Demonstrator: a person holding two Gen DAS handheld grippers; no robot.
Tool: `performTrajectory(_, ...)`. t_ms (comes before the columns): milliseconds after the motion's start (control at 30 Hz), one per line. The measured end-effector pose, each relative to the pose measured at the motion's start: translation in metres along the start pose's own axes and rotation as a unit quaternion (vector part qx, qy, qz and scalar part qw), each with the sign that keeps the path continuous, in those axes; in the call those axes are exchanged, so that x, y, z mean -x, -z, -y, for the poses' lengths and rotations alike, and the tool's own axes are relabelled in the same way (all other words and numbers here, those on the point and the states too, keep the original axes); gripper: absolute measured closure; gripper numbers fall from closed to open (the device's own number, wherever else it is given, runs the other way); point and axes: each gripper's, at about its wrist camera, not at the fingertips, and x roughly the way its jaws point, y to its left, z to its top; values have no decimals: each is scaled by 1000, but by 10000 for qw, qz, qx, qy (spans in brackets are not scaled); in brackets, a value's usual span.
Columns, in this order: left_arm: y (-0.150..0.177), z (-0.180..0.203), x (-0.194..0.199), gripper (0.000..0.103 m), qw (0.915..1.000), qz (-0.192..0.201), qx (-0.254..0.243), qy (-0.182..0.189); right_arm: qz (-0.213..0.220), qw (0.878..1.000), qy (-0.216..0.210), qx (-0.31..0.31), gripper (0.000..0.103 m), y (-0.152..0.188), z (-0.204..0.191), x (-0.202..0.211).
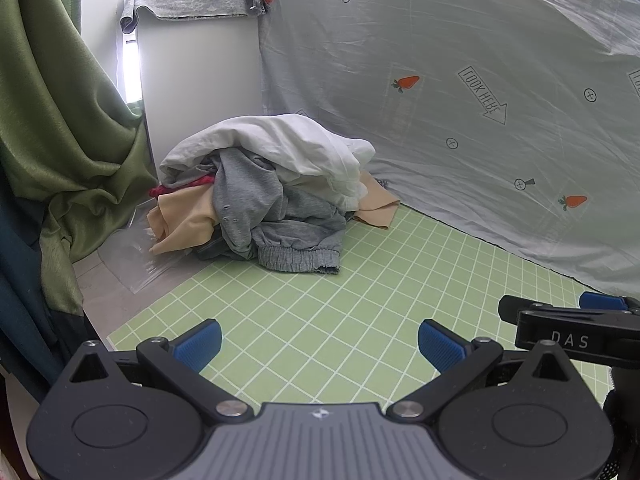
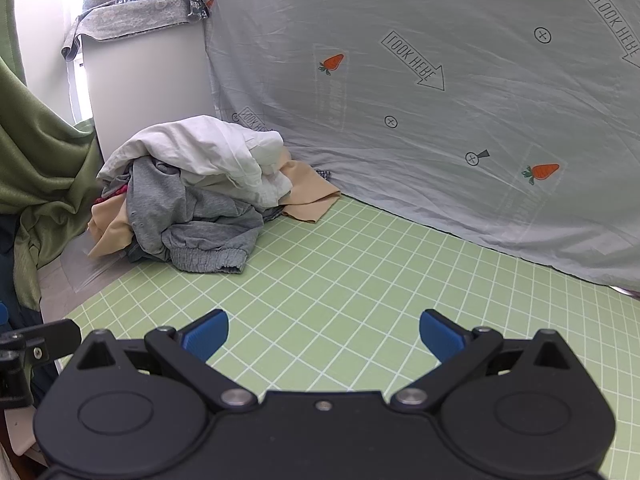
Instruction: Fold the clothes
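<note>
Looking along your left gripper (image 1: 319, 344), you see its blue-padded fingers spread wide with nothing between them, hovering over the green grid mat (image 1: 360, 320). Your right gripper (image 2: 324, 334) is spread just as wide and just as empty above the same mat. The pile of clothes (image 1: 264, 188) sits at the mat's far left corner, well apart from both grippers, against the carrot-print sheet (image 1: 480, 80) hung behind it.

Much of the pile is buried: a white garment (image 1: 280, 144) drapes over the top, a grey piece with an elastic waistband (image 1: 298, 258) spills forward, and the beige cloth (image 1: 184, 228) and a sliver of red fabric (image 1: 182, 189) show only at the edges, so you cannot tell how many items lie there. The clear plastic (image 1: 132, 260) under the pile's left side is hard to make out.

Only the left view catches your right gripper at its right edge; only the right view shows the mat running far to the right.
</note>
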Motion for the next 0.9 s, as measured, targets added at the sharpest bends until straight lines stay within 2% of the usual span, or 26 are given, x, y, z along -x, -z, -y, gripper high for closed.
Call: performTrajectory(900, -5, -18, -2, 0, 9998, 89, 47, 171, 56, 9999, 136, 71, 0, -4, -13, 8)
